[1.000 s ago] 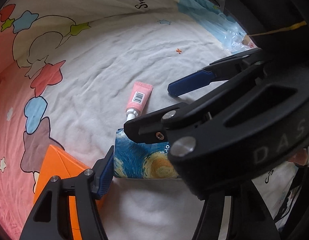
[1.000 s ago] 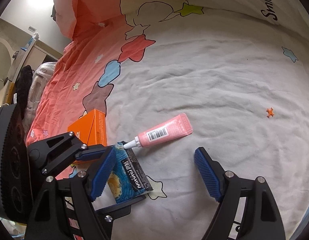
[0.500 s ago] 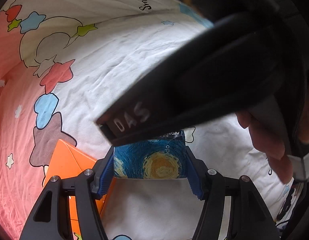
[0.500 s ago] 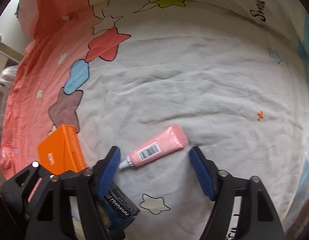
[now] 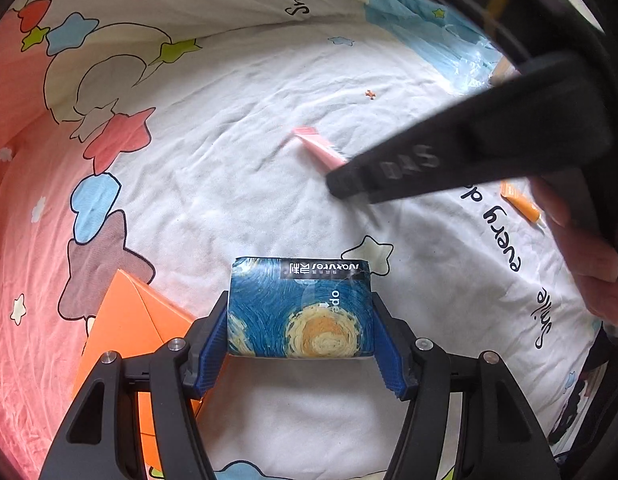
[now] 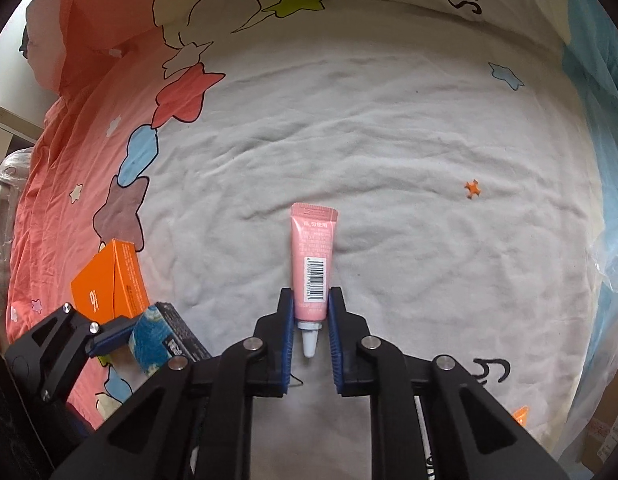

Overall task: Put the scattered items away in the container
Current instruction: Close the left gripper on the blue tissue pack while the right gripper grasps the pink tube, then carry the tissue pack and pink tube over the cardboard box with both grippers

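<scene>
My left gripper point(image 5: 300, 332) is shut on a blue tissue pack point(image 5: 299, 308) with a swirling night-sky print, held just above the bedsheet. The pack point(image 6: 157, 338) and the left gripper's fingers point(image 6: 109, 338) also show at the lower left of the right wrist view. My right gripper point(image 6: 311, 312) is shut on a small pink tube point(image 6: 313, 264) near its white cap, with the crimped end pointing away. In the left wrist view the tube point(image 5: 317, 146) sticks out from behind the blurred black right gripper body. An orange box point(image 5: 125, 344) point(image 6: 109, 286) lies beside the left gripper.
A cartoon-print bedsheet point(image 6: 389, 128) covers the whole surface. A small orange tube point(image 5: 523, 202) lies at the right, near a person's hand point(image 5: 589, 264). Crinkled clear plastic point(image 6: 613, 264) sits at the right edge. Furniture shows past the bed's left edge point(image 6: 5, 120).
My right gripper came down over the pink tube and closed on it, turning it to point straight away. The left gripper kept its hold on the tissue pack and barely moved.
</scene>
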